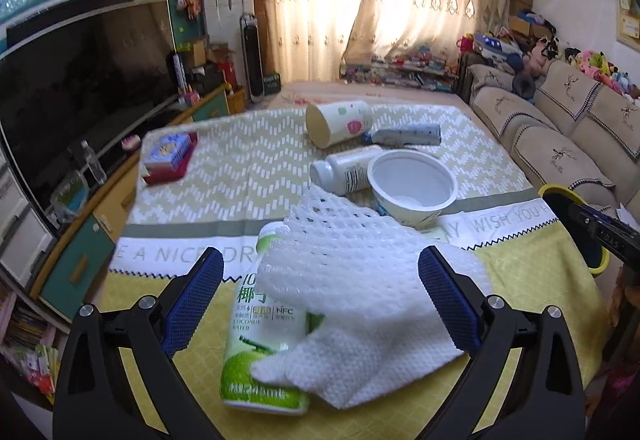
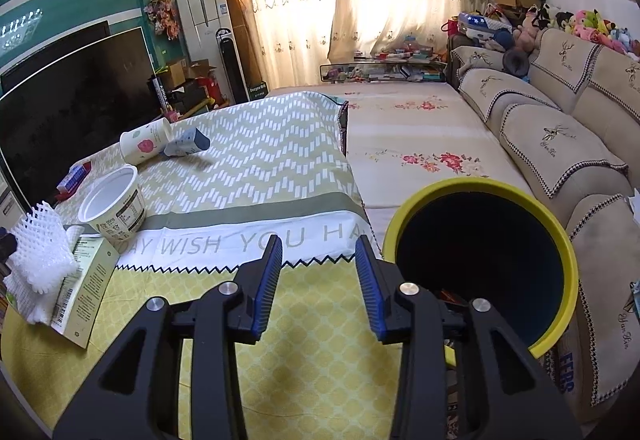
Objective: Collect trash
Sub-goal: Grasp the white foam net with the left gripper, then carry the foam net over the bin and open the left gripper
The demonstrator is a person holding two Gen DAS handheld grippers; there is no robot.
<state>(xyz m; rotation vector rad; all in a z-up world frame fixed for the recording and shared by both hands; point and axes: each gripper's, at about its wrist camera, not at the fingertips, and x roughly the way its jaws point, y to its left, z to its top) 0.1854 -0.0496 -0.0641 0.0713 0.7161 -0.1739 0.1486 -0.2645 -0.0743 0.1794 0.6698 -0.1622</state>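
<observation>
On the yellow tablecloth lies a green-and-white coconut water carton (image 1: pixel 260 340) with a white foam net (image 1: pixel 360 280) draped over it. My left gripper (image 1: pixel 320 264) hangs over both, open wide, one finger on each side. The right pad looks to be against the net's edge, while the left pad is apart from the carton. Behind them are a white tub (image 1: pixel 412 184), a white bottle (image 1: pixel 344 168) on its side, a tipped paper cup (image 1: pixel 340 120) and a blue-grey wrapper (image 1: pixel 404 134). My right gripper (image 2: pixel 318 244) is open and empty, just left of a yellow-rimmed bin (image 2: pixel 480 184).
A red-and-blue box (image 1: pixel 168 156) lies at the table's far left. A television (image 1: pixel 80 80) stands to the left and a sofa (image 2: pixel 560 144) to the right, with a flowered mat (image 2: pixel 400 144) beyond the table. The bin's dark inside holds some scraps.
</observation>
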